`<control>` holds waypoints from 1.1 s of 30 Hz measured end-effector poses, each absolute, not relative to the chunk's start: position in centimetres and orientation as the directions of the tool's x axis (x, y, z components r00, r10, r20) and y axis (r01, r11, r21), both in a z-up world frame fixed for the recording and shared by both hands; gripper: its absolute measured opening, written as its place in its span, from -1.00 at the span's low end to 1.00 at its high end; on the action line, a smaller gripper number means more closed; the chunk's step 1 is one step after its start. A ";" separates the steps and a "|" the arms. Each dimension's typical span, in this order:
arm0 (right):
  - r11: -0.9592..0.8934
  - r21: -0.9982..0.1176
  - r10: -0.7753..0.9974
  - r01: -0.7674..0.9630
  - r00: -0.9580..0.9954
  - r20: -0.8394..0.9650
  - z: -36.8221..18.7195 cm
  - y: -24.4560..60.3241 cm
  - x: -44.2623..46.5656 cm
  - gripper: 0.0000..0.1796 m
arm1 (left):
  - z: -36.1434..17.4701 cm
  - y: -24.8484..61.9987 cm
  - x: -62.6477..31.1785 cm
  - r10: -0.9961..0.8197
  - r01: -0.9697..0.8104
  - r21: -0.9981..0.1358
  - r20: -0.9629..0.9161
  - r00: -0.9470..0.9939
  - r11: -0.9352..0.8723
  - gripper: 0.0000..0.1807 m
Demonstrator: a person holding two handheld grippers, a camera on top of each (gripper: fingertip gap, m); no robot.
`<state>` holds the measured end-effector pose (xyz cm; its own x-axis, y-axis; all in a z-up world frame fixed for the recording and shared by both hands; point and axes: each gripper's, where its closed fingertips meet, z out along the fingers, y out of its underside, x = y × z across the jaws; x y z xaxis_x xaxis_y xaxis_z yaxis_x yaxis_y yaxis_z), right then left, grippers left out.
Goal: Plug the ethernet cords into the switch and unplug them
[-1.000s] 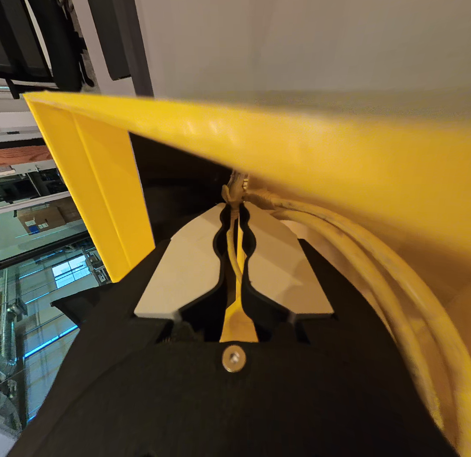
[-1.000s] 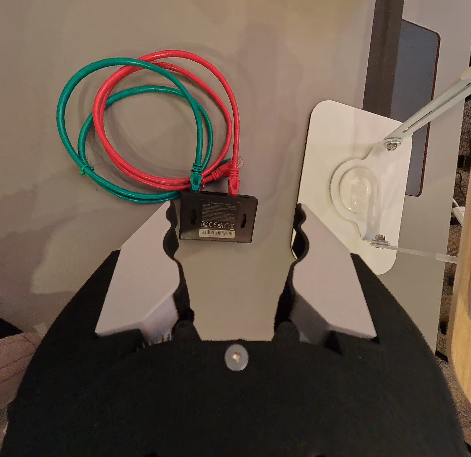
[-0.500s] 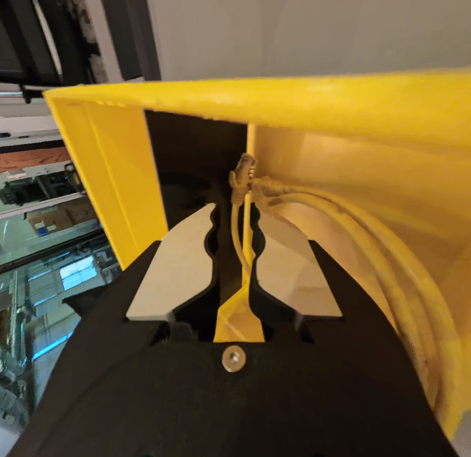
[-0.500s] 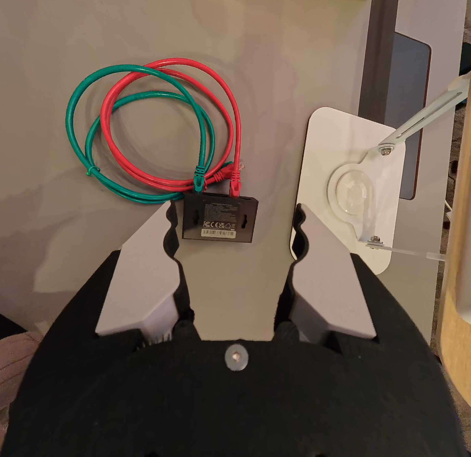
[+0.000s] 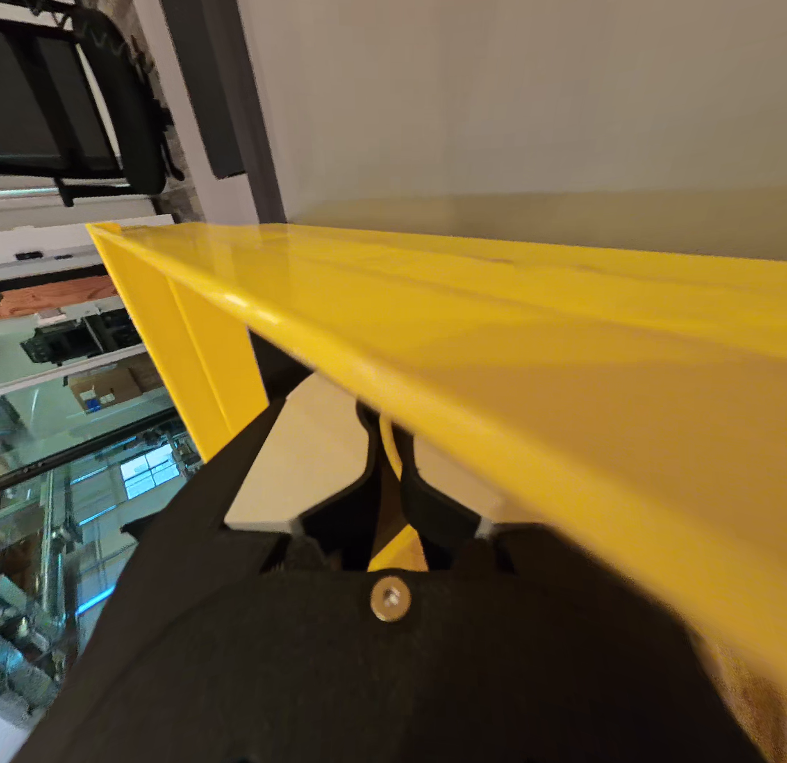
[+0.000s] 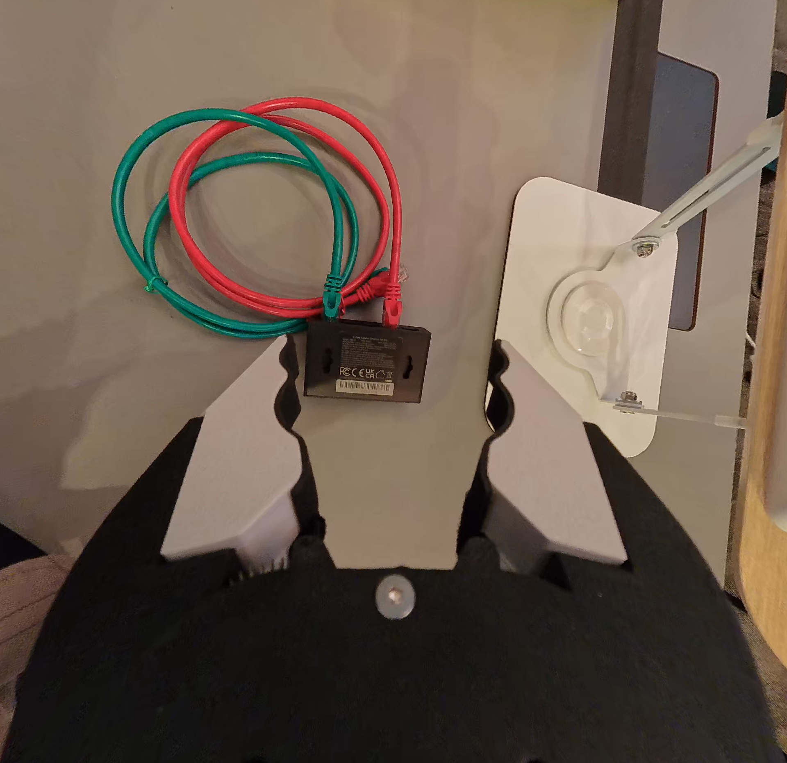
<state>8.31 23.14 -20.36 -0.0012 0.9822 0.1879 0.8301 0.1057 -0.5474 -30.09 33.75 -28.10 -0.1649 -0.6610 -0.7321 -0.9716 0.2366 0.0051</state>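
Since half a second ago our left gripper (image 5: 385,423) has dropped under the rim of the yellow plastic bin (image 5: 532,359), whose wall now hides the cable plugs and the fingertips. Its white fingers (image 5: 315,453) sit narrow, pinching a thin yellow ethernet cord (image 5: 389,440) that runs up between them and out of sight behind the rim. Past the bin we see a pale grey tabletop (image 5: 511,103).

Our right gripper (image 6: 392,355) has hardly shifted; its jaws stand wide apart and hold nothing above the same grey surface. Just beyond the fingertips lies the small black rectangular switch (image 6: 366,365), underside up. A green ethernet cord (image 6: 127,214) and a red ethernet cord (image 6: 392,197) each have one plug seated in its far edge, and their loops overlap on the table behind it. To the right rests a white rounded plate (image 6: 549,231) carrying a clear suction mount (image 6: 590,321).
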 end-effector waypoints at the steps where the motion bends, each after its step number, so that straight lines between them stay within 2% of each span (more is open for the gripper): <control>1: 0.106 -0.549 0.982 0.829 0.000 0.189 -20.3 23.2 8.3 -0.02 | -27.7 33.7 -30.2 -0.651 -0.974 -0.007 -0.745 -0.146 0.227 -0.95; 6: 0.110 -0.555 0.981 0.825 -0.001 0.192 -20.1 23.1 8.3 -0.02 | -23.7 33.5 -30.7 -0.578 -0.977 -0.087 -0.815 -0.043 0.196 -0.95; 11: 0.127 -0.565 0.979 0.815 -0.011 0.205 -19.6 22.9 7.9 -0.02 | -19.4 32.8 -31.7 -0.504 -0.978 -0.113 -0.863 0.010 0.174 -0.95; 21: 0.188 -0.613 0.957 0.767 -0.004 0.289 -16.5 22.4 7.5 0.01 | -6.9 30.1 -32.5 -0.273 -0.965 -0.208 -0.949 0.158 0.163 -0.96; 27: 0.228 -0.672 0.932 0.704 0.041 0.360 -13.2 22.3 8.1 0.04 | 1.4 27.9 -31.9 -0.124 -0.964 -0.196 -0.977 0.175 0.182 -0.96; 33: 0.280 -0.714 0.906 0.641 0.069 0.417 -10.0 21.4 8.0 0.04 | 8.2 25.3 -29.0 -0.034 -0.966 -0.138 -0.990 0.133 0.218 -0.96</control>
<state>8.04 21.40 -10.02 0.0690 0.9061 0.4173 0.6413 0.2802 -0.7143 -29.00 25.35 8.23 0.1335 -0.0338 -0.9905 -0.9661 0.2184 -0.1376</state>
